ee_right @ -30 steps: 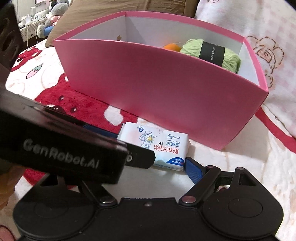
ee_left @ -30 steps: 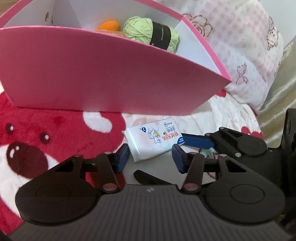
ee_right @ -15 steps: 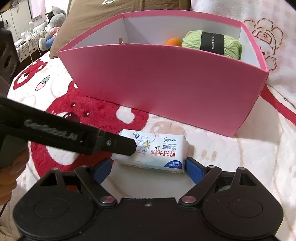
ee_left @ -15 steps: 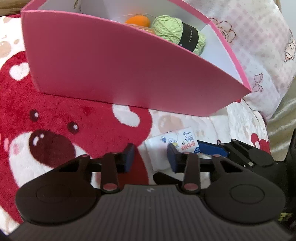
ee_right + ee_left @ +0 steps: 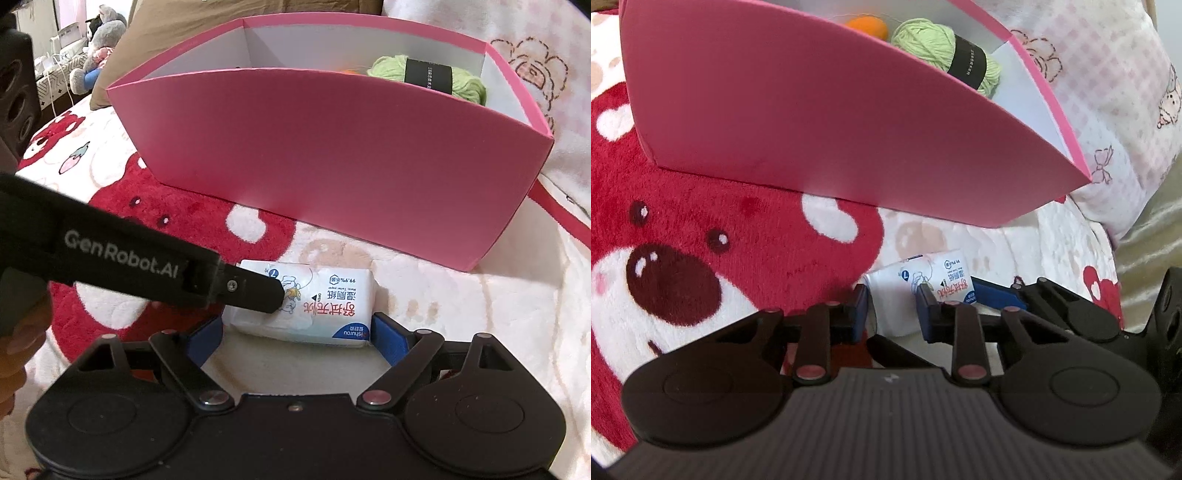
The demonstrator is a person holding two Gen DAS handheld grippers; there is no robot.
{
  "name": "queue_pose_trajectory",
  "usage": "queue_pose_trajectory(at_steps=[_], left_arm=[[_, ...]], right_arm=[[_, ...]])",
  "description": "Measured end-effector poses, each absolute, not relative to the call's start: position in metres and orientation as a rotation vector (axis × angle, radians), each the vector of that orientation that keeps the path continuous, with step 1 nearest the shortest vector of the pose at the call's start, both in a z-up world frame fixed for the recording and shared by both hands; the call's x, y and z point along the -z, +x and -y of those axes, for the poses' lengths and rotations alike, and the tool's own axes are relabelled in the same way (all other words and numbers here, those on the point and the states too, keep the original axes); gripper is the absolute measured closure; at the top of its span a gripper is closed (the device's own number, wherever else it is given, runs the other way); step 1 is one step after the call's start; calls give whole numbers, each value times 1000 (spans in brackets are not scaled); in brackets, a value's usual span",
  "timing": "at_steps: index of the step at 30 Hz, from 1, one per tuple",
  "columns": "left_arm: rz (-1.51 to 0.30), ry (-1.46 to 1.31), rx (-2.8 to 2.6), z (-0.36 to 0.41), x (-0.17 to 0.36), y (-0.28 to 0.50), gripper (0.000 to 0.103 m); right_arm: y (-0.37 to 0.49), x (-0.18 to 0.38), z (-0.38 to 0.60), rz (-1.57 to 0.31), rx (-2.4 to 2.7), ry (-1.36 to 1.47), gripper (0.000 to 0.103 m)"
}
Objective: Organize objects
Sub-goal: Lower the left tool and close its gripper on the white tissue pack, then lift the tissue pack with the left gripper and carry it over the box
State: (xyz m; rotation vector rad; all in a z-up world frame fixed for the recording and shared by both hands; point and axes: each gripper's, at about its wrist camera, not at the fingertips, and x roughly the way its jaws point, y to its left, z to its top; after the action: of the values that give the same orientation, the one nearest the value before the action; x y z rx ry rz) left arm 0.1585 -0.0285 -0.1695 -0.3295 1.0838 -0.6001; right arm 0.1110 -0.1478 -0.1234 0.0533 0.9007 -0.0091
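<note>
My left tongs [image 5: 892, 314] are clamping one end of the "ishurou" wet-wipe pack [image 5: 314, 306] lying on the bear blanket [image 5: 701, 229], while my right tongs [image 5: 295, 338] are standing apart, straddling it. Just beyond, the pink box [image 5: 332, 155] is holding green yarn [image 5: 461, 79] and something orange [image 5: 868, 26].

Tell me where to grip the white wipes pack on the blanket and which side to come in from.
Grip the wipes pack across its two short ends, coming down from above on the near side, away from the pink box. It lies flat with its long side across the right gripper, whose open fingers already bracket both ends. The left gripper is shut on one end of the pack.
</note>
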Motion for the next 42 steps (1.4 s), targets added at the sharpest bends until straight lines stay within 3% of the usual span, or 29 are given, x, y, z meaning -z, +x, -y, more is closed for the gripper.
queue_pose_trajectory(at_steps=[42], left_arm=[[-1048, -225, 622, 5, 75, 107, 75]], right_arm=[[66, 48, 116, -801, -67, 23, 14]])
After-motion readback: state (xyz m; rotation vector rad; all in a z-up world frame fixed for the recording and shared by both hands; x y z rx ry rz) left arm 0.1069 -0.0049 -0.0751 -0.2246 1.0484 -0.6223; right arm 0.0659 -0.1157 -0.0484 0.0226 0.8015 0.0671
